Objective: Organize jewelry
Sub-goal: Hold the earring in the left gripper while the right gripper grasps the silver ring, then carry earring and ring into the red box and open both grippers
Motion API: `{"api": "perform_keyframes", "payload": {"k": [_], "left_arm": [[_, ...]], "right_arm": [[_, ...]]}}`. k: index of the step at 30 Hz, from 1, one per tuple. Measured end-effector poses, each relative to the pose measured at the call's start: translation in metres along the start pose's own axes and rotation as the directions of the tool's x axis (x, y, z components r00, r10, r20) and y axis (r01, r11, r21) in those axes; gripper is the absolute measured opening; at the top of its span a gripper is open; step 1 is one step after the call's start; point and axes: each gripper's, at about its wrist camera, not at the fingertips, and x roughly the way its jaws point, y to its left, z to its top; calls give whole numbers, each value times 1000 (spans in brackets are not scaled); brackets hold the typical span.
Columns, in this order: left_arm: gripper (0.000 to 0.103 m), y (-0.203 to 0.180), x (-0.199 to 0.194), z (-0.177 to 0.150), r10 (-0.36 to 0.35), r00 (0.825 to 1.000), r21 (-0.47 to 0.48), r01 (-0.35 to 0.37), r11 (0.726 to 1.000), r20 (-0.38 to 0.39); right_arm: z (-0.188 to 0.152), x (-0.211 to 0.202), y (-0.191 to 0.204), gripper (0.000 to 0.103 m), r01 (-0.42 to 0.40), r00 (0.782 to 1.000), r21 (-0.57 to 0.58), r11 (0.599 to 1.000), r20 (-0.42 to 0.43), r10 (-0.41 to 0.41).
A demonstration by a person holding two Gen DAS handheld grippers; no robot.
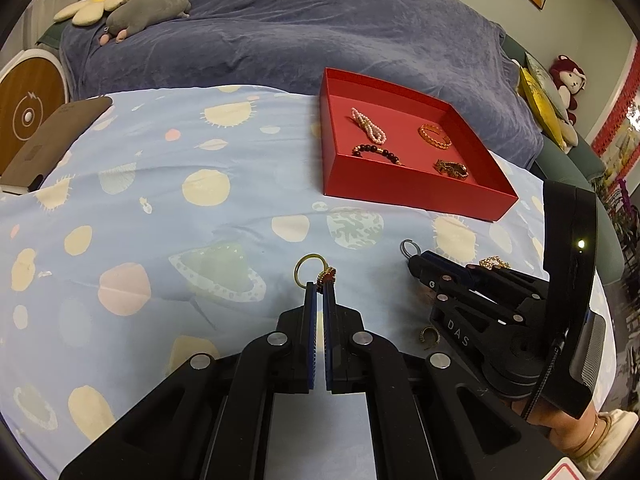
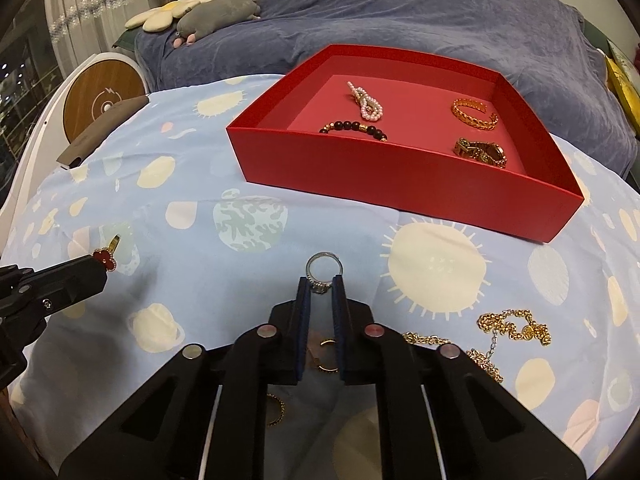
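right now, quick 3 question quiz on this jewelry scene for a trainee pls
1. True or false: the red box is empty.
2. Which gripper grips the silver ring? A) left gripper B) right gripper
3. Name the loose piece on the cloth to the right of the right gripper in its own view.

Key:
1. False: four pieces lie in it.
2. B; the left gripper grips the gold ring with a red clover.
3. The gold chain necklace.

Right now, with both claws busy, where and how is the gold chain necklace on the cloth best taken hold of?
Probably pinch the gold chain necklace at its bunched loop beside the round pendant, from straight above. It lies flat and slack on the cloth, so only that heaped part gives the pads anything to close on.
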Motion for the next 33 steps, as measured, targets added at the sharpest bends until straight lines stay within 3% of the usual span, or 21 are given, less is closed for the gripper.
{"api": "perform_keyframes", "payload": {"k": [11, 20, 27, 33], "left_arm": [[1, -11, 3, 4, -8, 1000, 0, 8, 1000, 6], [1, -21, -5, 16, -28, 999, 4, 28, 1000, 31], [1, -48, -9, 59, -77, 994, 40, 75, 996, 72], [1, -75, 26, 111, -62, 993, 93, 52, 994, 99]], "right_arm": [[4, -10, -7, 8, -10, 1000, 25, 1000, 22, 10], [15, -47, -19, 8, -42, 995, 50, 998, 93, 37], [42, -81, -66, 8, -26, 987, 123, 992, 161, 6], [81, -61, -111, 8, 13, 985, 176, 984, 165, -43]]}}
